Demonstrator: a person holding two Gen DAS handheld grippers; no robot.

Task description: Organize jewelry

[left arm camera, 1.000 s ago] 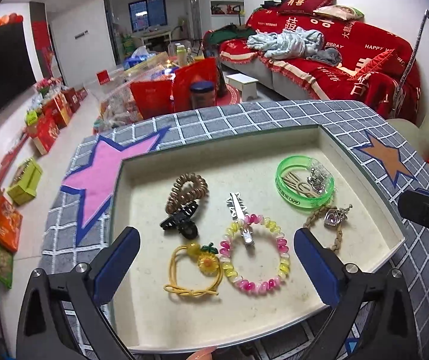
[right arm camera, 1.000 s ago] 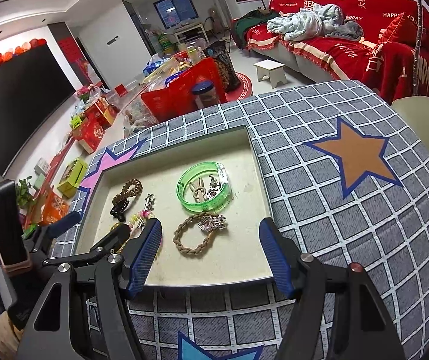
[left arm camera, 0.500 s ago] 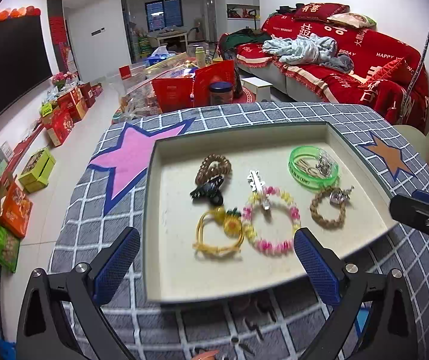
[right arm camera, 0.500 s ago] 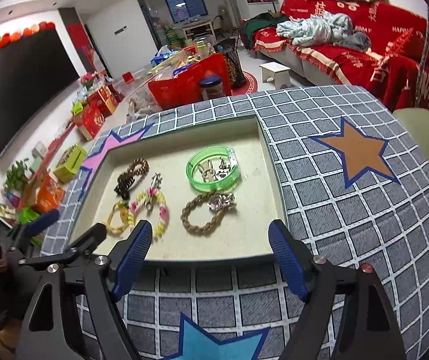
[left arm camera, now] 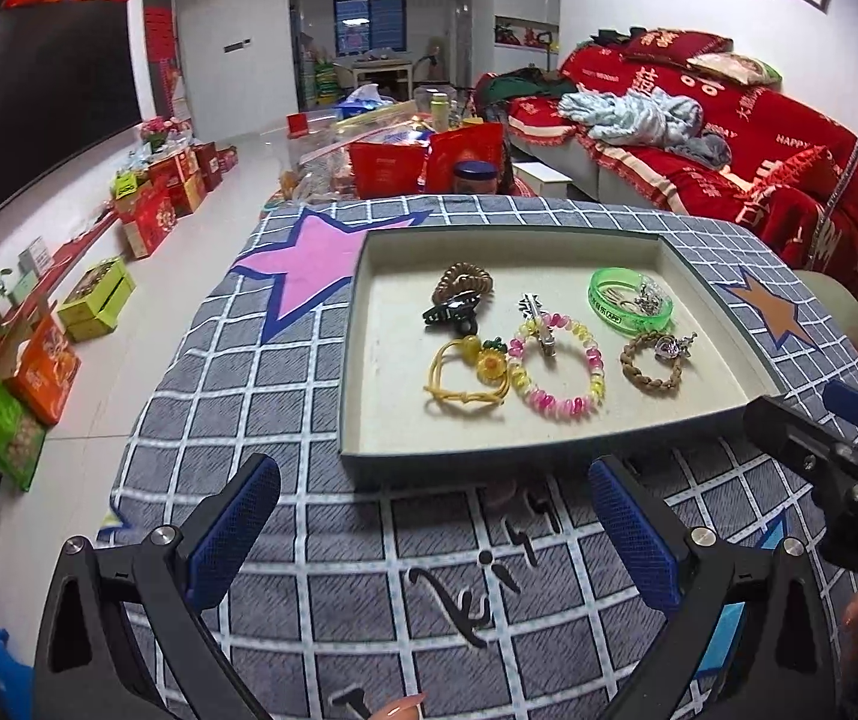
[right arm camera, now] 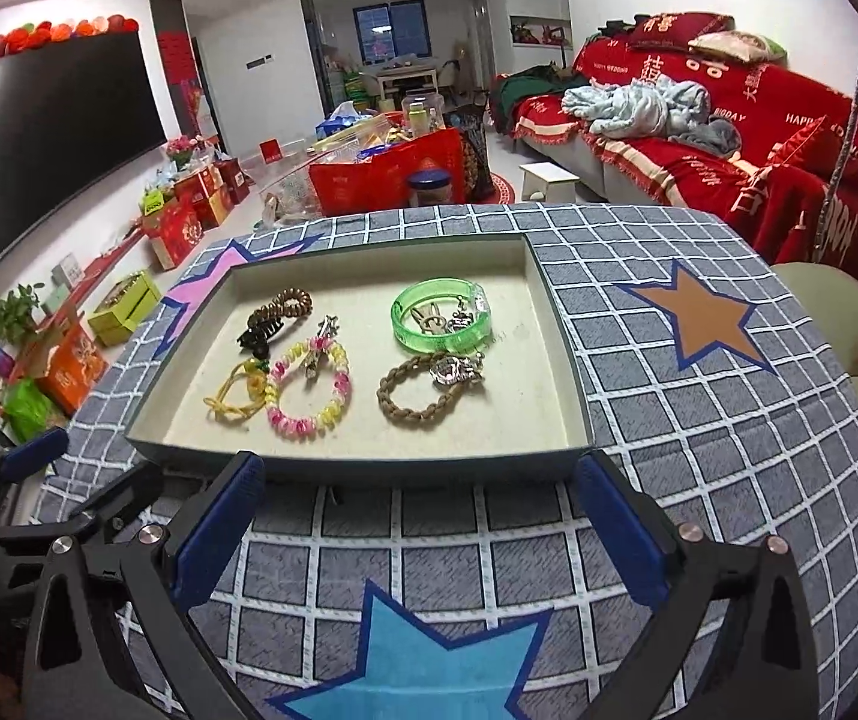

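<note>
A shallow beige tray point(left arm camera: 393, 426) point(right arm camera: 549, 420) sits on the grid-patterned tablecloth. In it lie a green bangle point(left arm camera: 630, 303) point(right arm camera: 440, 315) with small charms inside, a braided brown bracelet point(left arm camera: 652, 360) point(right arm camera: 423, 393) with a crystal charm, a pink-and-yellow bead bracelet point(left arm camera: 555, 369) point(right arm camera: 309, 387), a silver clip point(left arm camera: 540, 318), a yellow hair tie point(left arm camera: 465, 378) point(right arm camera: 240, 390) with a flower, a black claw clip point(left arm camera: 452, 309) and a brown spiral tie point(left arm camera: 462, 281) point(right arm camera: 285, 306). My left gripper point(left arm camera: 432, 531) and my right gripper point(right arm camera: 417, 531) are both open and empty, in front of the tray's near edge.
The tablecloth point(right arm camera: 699, 420) has pink, brown and blue stars. Behind the table stand red bags point(left arm camera: 429, 165) and a jar. A red-covered sofa point(left arm camera: 729, 138) is at the right. Boxes line the floor at the left under a black screen point(left arm camera: 39, 108).
Both grippers have drawn back from over the tray toward the near side of the table. The jewelry has not moved. Both stay open.
</note>
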